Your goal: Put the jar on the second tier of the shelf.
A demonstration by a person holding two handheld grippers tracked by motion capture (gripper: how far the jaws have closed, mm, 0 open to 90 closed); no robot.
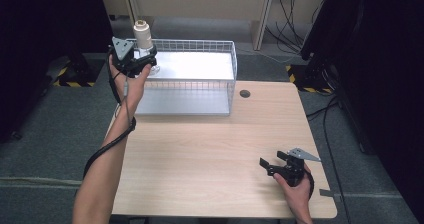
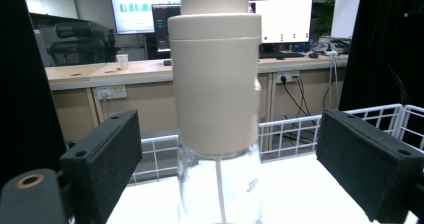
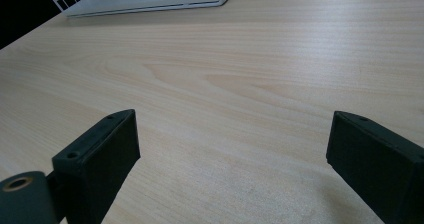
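A bottle (image 1: 143, 34) with a tall beige cap and a clear lower body stands upright on the top shelf of a white wire rack (image 1: 200, 40), at its left end. My left gripper (image 1: 146, 60) is level with it. In the left gripper view the bottle (image 2: 215, 84) stands between the two black pads (image 2: 105, 159), with a gap on each side, so my left gripper (image 2: 227, 154) is open around it. My right gripper (image 1: 266, 167) rests low over the table's front right, open, with bare wood between its jaws in the right gripper view (image 3: 232, 134).
The light wooden table (image 1: 210, 149) carries the two-tier wire rack along its back edge. A dark cable hole (image 1: 244, 93) sits just right of the rack. Desks with monitors (image 2: 280, 19) stand beyond the rack. Dark curtains flank both sides.
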